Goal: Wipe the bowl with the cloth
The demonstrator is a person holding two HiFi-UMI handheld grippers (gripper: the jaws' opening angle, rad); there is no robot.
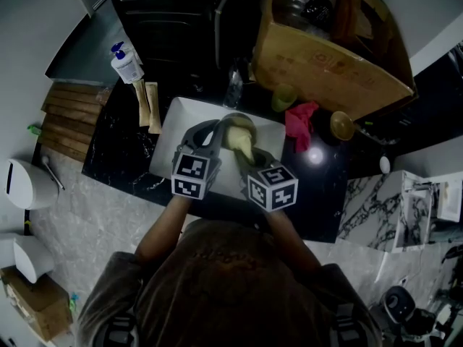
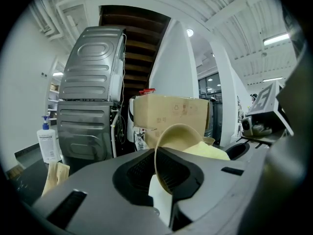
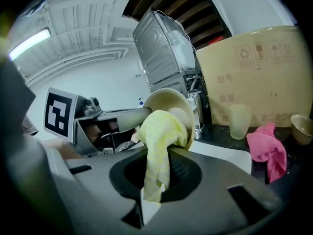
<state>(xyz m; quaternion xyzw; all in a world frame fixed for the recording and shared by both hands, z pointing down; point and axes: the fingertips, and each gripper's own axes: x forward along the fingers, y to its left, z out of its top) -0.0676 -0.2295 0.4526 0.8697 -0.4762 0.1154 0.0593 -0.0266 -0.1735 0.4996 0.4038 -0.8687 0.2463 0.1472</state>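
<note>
We hold the bowl (image 2: 182, 133) tilted on its side above the white tray (image 1: 171, 125) on the dark counter (image 1: 119, 154); it does not rest on anything. The left gripper (image 2: 164, 192) has its jaws clenched on the rim of the bowl. The right gripper (image 3: 155, 192) has its jaws closed on the yellow cloth (image 3: 159, 141), and the bunched top of the cloth presses into the inside of the bowl.

To wipe well, we judge that the left jaws need a firm pinch, because the bowl hangs only by its rim and the push of the cloth can turn it. The cloth should go around the inner wall in circles and also reach the part beside the left jaws.

The bowl is small, round and pale beige, with a smooth surface. We see no clear dirt on it.
</note>
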